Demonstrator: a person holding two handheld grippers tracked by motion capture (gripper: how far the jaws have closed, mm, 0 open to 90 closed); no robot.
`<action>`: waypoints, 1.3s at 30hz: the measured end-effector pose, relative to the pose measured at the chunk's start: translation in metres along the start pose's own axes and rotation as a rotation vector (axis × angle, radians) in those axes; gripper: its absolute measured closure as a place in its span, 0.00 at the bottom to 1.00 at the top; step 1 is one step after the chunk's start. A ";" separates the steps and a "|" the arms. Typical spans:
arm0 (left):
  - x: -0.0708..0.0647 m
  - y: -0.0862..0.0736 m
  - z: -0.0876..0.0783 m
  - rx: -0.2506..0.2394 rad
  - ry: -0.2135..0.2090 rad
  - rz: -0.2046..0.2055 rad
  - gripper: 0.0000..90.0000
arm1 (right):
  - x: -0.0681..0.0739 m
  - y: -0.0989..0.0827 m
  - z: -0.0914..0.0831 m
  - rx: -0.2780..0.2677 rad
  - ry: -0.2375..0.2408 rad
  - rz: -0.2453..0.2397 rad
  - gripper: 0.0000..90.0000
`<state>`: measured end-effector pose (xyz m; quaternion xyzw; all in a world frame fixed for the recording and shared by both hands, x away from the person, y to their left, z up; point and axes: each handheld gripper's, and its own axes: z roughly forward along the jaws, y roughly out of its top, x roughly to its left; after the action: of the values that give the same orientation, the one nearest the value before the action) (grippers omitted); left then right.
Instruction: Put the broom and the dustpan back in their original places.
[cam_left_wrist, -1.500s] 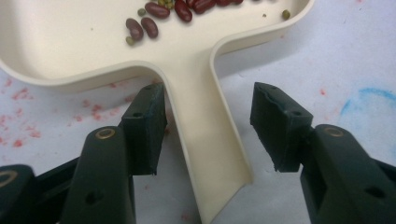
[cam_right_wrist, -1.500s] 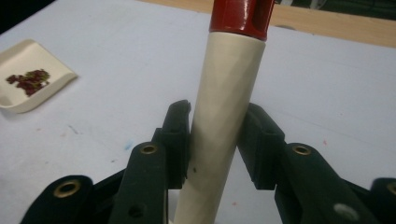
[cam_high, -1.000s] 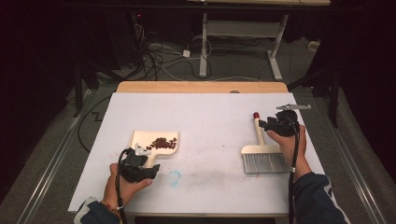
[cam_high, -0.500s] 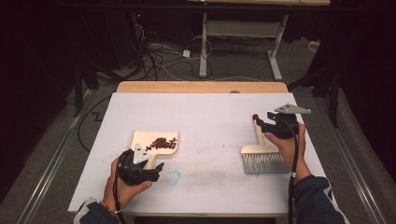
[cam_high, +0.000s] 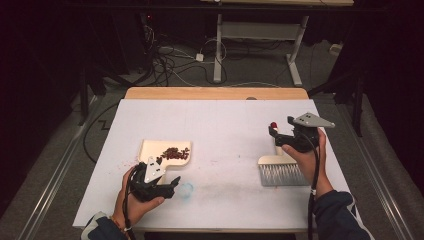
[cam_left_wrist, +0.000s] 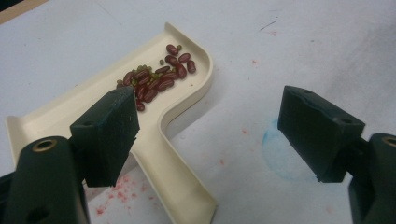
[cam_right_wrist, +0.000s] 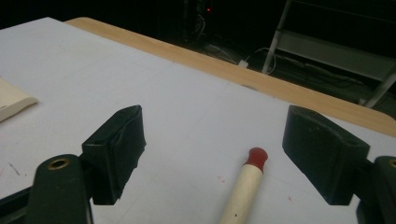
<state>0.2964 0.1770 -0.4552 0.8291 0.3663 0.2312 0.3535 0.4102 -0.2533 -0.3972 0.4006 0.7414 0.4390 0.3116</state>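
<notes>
Left tongs (cam_high: 172, 184): spread wide and holding nothing, low over the surface (cam_high: 225, 125) just at the near end of the dustpan's handle; in the left gripper view (cam_left_wrist: 208, 126) the handle runs up under the left-hand jaw rather than between the two.
Right tongs (cam_high: 274, 135): also spread and empty, hovering above the brush's handle, whose red tip (cam_right_wrist: 257, 156) lies between the jaws but below them in the right gripper view (cam_right_wrist: 215, 149).
Dustpan (cam_high: 165, 150): cream, flat on the white surface left of centre, with a heap of dark red beans (cam_high: 174, 153) and a few greenish ones in its pan.
Brush (cam_high: 281, 172): well apart on the right side, bristles toward the person, handle pointing away.
Step in hand, as I judge it: taking hold of both tools.
Doing it well, left: shift until the handle sits midway between the jaws, close squarely on it and keep the pan level so the beans stay in.
Doing it well, right: come straight down over the wooden handle, back from the red tip, before closing.
Left gripper view adds: bean colours, red flecks and a faint blue ring (cam_left_wrist: 285, 154) on the surface.
High view adds: how far apart the two tools lie, and the brush's grey bristles.
</notes>
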 end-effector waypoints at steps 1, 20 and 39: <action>-0.001 0.000 0.000 0.000 0.005 0.001 0.22 | 0.001 0.000 -0.001 -0.002 0.004 -0.011 0.25; -0.004 0.000 -0.001 -0.003 0.009 0.028 0.22 | 0.024 0.006 -0.029 -0.066 0.029 -0.076 0.27; -0.007 0.001 -0.002 -0.004 0.006 0.060 0.22 | 0.028 -0.007 -0.042 -0.045 0.065 -0.099 0.27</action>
<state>0.2914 0.1714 -0.4540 0.8383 0.3419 0.2451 0.3467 0.3599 -0.2481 -0.3890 0.3420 0.7600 0.4524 0.3174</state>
